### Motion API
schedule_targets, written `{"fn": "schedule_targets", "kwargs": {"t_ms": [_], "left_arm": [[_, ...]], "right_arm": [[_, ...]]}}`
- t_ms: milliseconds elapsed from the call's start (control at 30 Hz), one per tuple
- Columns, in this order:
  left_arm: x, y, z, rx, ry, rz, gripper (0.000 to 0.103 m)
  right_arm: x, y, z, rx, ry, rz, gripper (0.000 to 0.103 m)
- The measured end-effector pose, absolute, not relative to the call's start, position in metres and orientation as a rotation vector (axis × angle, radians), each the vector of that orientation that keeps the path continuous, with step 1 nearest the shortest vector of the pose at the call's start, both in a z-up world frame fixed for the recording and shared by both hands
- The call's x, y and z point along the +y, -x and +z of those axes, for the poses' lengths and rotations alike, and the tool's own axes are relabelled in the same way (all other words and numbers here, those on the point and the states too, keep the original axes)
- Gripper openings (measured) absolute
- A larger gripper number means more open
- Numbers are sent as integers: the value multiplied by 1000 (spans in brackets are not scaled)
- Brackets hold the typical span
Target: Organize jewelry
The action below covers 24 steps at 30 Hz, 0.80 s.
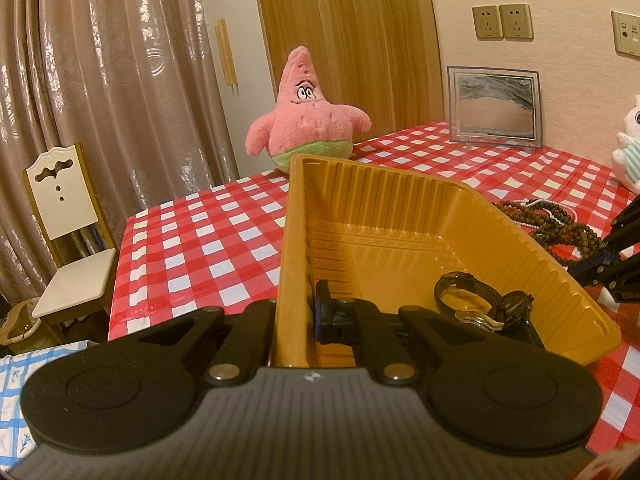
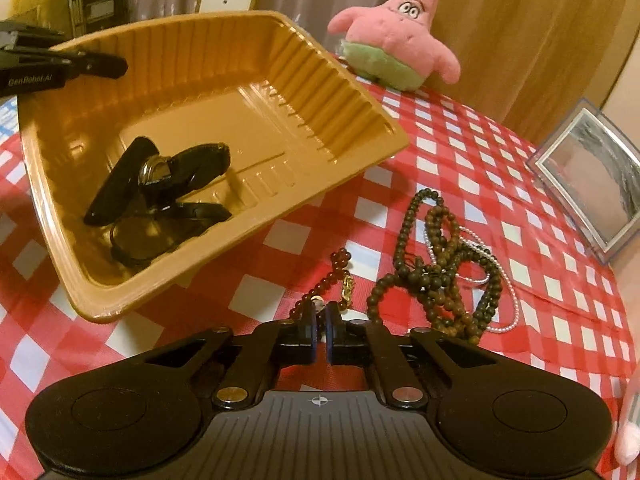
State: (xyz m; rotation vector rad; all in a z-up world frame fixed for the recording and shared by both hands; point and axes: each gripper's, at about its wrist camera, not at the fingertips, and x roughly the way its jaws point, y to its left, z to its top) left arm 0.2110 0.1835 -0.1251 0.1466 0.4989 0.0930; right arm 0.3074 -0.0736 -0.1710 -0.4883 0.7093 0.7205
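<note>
A tan plastic tray [image 1: 400,208] [image 2: 224,64] is tilted up off the red checked tablecloth. My left gripper [image 1: 298,316] is shut on its near-left wall. Black watches [image 1: 484,306] [image 2: 160,184] lie in the tray's low corner. My right gripper [image 2: 319,332] is shut on a dark red bead bracelet [image 2: 320,292] just above the cloth, beside the tray. A pile of brown bead necklaces [image 2: 440,272] [image 1: 560,220] and a thin pearl strand [image 2: 508,280] lies to the right of it.
A pink starfish plush [image 1: 304,116] [image 2: 400,32] stands at the table's far edge. A glass picture frame [image 1: 496,104] [image 2: 592,176] leans at the right by the wall. A white plush [image 1: 628,144] sits far right. A chair [image 1: 68,232] stands left of the table.
</note>
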Motion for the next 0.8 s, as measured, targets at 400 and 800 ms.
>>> {"fn": "schedule_targets", "kwargs": {"t_ms": [400,800], "left_arm": [[183,-211,-125,499,-148,93,4],[182,-211,-125,499,-148,92,4]], "right_arm": [[-85,-308,-162,780,389,685,4],[-87,-334,-157,788,255,671,6]]}}
